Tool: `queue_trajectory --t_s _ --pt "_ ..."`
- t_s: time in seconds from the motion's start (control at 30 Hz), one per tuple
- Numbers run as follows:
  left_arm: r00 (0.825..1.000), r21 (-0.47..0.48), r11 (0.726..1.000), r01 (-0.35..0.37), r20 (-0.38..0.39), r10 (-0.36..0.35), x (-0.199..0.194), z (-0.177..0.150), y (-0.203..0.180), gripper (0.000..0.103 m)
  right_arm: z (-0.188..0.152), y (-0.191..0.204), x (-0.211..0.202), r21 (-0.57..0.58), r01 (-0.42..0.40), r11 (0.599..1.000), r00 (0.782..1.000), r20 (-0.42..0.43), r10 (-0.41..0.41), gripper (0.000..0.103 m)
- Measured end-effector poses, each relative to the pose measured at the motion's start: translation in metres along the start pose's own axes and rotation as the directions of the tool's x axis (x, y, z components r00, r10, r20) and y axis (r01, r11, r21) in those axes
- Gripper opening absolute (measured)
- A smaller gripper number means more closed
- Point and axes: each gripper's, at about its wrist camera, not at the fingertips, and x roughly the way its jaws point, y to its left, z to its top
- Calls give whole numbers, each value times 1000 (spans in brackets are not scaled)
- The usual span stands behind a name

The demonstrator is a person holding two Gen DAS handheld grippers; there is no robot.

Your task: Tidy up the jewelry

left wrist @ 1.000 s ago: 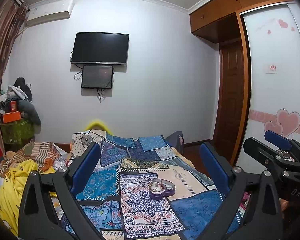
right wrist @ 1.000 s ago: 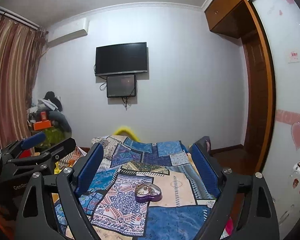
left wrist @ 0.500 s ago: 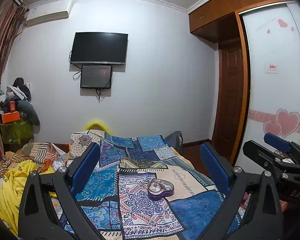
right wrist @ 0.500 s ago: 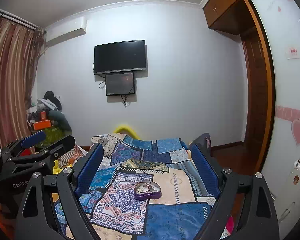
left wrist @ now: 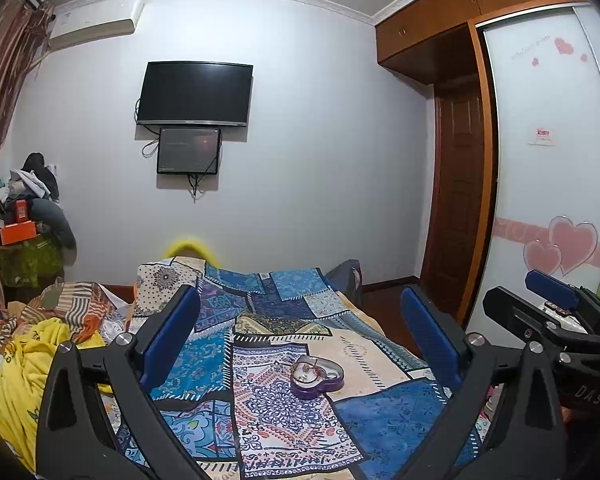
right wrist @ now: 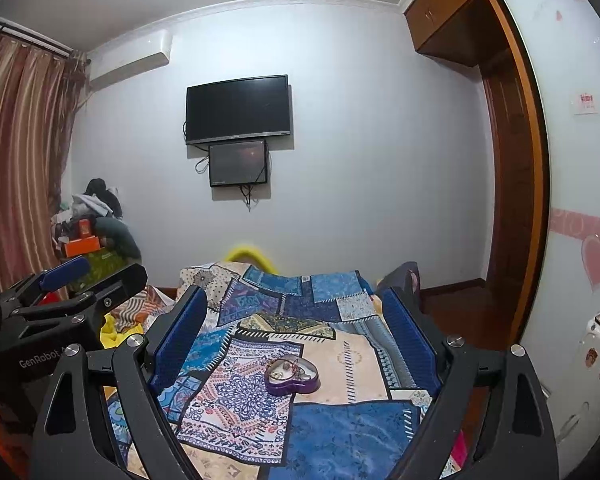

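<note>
A purple heart-shaped jewelry box [left wrist: 317, 376] lies open on the patchwork bedspread [left wrist: 268, 412], with small pieces of jewelry inside; it also shows in the right wrist view [right wrist: 291, 376]. My left gripper [left wrist: 300, 336] is open and empty, held above the bed well short of the box. My right gripper [right wrist: 296, 332] is open and empty too, also above and short of the box. Each gripper shows at the edge of the other's view: the right one [left wrist: 548, 320] and the left one [right wrist: 72, 284].
Crumpled yellow and striped clothes [left wrist: 32, 352] lie at the bed's left. A TV [left wrist: 196, 94] hangs on the far wall. A wooden door [left wrist: 458, 220] and a wardrobe with heart stickers [left wrist: 556, 184] stand at the right. A cluttered pile [right wrist: 92, 224] sits by the curtain.
Both views have shifted only slightly. The grippers stay open and the box has not moved.
</note>
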Motion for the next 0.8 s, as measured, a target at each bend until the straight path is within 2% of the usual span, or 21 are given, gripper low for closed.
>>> queue_trajectory --t_s 0.8 --pt "1000 -6 1000 19 -19 -19 5 -5 1 101 0 -4 1 31 4 1000 1000 -10 -4 87"
